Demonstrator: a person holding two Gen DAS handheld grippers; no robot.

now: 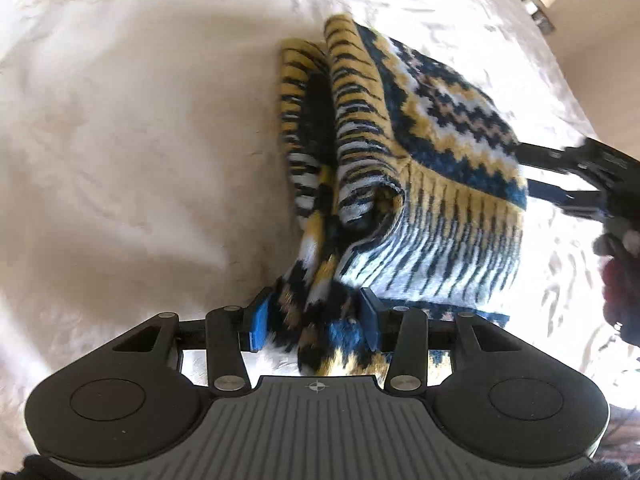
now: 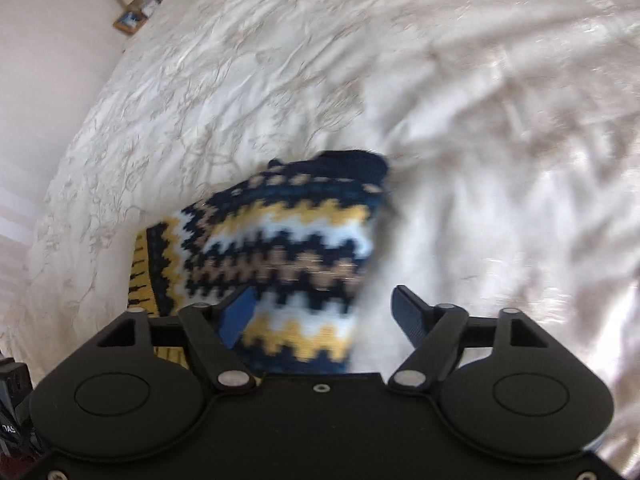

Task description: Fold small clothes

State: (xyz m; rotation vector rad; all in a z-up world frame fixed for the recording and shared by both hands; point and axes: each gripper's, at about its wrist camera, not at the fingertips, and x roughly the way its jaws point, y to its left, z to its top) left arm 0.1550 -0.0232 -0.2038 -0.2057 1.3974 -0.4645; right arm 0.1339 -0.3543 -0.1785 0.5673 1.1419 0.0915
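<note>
A small knitted garment [image 1: 420, 152] with navy, yellow and white zigzag bands lies bunched on a white bedspread [image 1: 120, 140]. My left gripper [image 1: 316, 320] is shut on a bunched edge of it, the cloth pinched between the blue pads. In the left wrist view my right gripper [image 1: 560, 180] reaches in from the right at the garment's far side. In the right wrist view the garment [image 2: 280, 248] lies between and ahead of the fingers of my right gripper [image 2: 324, 316], which stand wide apart and open.
The white embroidered bedspread [image 2: 440, 100] fills both views. A wooden bedside stand with a lamp [image 2: 130, 0] is beyond the bed's edge at the upper left of the right wrist view. A pale wall runs along that side.
</note>
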